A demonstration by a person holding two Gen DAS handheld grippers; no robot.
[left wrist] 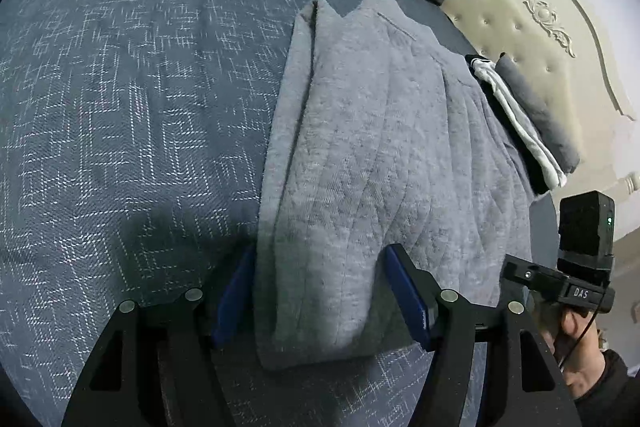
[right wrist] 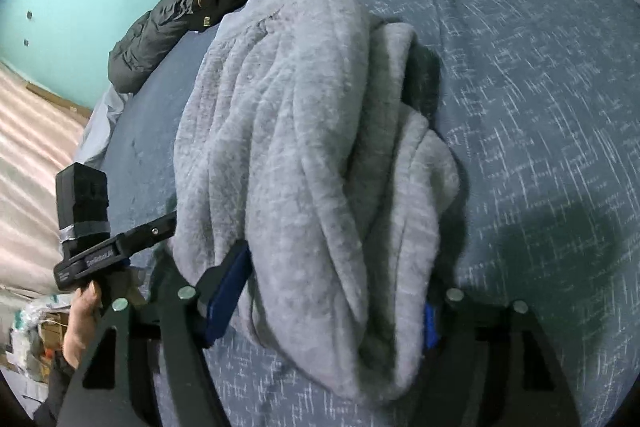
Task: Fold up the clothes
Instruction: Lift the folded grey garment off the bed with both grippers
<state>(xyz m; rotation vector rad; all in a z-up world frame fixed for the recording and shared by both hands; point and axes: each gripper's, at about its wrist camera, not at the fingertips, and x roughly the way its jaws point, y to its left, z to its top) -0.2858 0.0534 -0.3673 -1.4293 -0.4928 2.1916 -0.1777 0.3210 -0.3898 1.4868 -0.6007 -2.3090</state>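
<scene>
Left wrist view is showing the bed (left wrist: 120, 107) carrying a grey sweater (left wrist: 380, 147), lying lengthwise away from the jaws toward the headboard edge. Both grippers are sitting at its near end: the left gripper (left wrist: 320, 291) is straddling one corner, jaws wide apart, gripping nothing; the right gripper (right wrist: 332, 291) is likewise standing open around bunched cloth, equally near.
</scene>
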